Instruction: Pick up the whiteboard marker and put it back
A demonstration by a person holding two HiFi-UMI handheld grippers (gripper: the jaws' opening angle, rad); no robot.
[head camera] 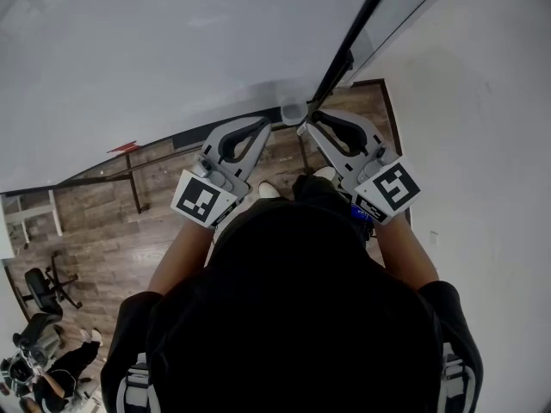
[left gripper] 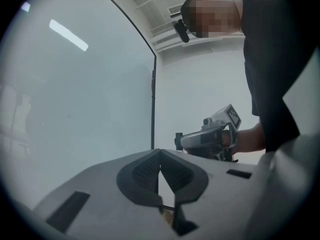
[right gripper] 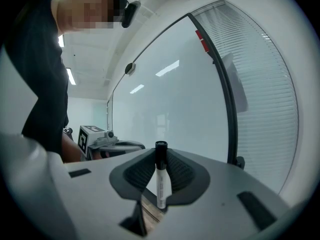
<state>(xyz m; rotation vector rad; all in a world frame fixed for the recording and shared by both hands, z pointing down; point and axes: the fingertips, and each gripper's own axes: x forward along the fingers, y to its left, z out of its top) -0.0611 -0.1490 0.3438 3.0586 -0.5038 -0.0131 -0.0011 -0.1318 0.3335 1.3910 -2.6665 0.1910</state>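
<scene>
Right gripper view: right gripper (right gripper: 160, 160) fingers narrowly parted, clamping the whiteboard marker (right gripper: 161, 184) upright, black cap above them; left gripper (left gripper: 160, 153) fingers closed, empty

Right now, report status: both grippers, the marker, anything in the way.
Left gripper shut, empty. Right gripper shut on black-capped white whiteboard marker, upright. Glossy white board ahead, nothing blocking.
</scene>
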